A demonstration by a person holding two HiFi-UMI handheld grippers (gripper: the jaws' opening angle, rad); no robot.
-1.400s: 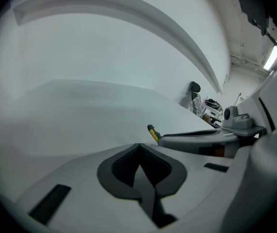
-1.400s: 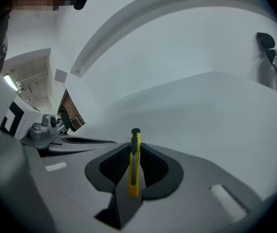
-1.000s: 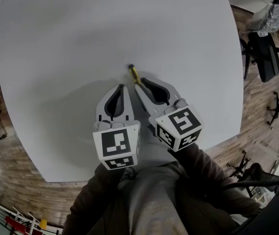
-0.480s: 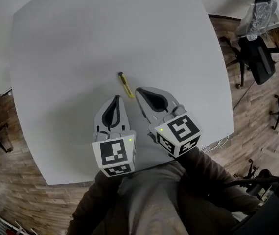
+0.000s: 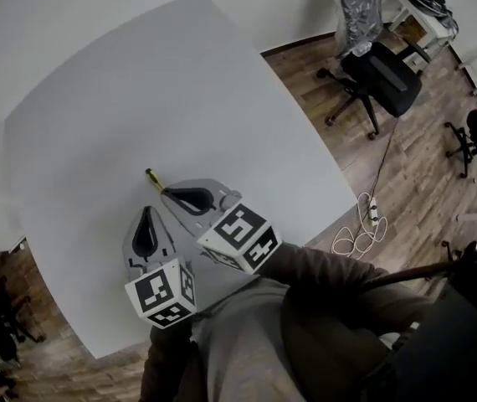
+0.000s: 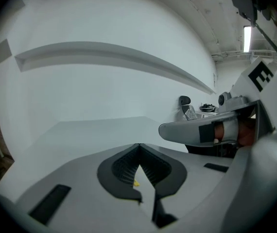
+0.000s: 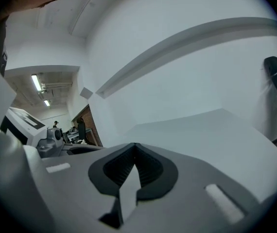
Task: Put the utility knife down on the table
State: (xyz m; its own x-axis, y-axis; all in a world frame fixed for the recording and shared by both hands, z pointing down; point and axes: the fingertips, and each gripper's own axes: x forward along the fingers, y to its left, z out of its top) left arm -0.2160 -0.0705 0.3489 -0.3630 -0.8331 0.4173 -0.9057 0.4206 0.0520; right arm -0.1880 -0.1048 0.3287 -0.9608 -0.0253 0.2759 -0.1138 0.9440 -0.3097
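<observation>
The utility knife [image 5: 152, 177], yellow with a dark tip, lies flat on the white table [image 5: 180, 82], free of both grippers. My right gripper [image 5: 167, 192] is shut and empty, its tip a short way behind the knife's near end. My left gripper [image 5: 146, 212] is beside it on the left, a little nearer to me, also shut with nothing in it. In the left gripper view a sliver of the yellow knife [image 6: 136, 182] shows through the gap behind the closed jaws. The right gripper view shows only its closed jaws [image 7: 134, 145] over bare table.
The table's right edge runs close to my right arm. Beyond it on the wooden floor stand office chairs [image 5: 381, 65] and a coil of cables [image 5: 360, 229]. A white wall with a ledge [image 6: 109, 57] lies past the table.
The knife, at the right gripper's tip a second ago, now lies apart from it on the table. Both grippers have drawn back toward me, and the head view has swung round.
</observation>
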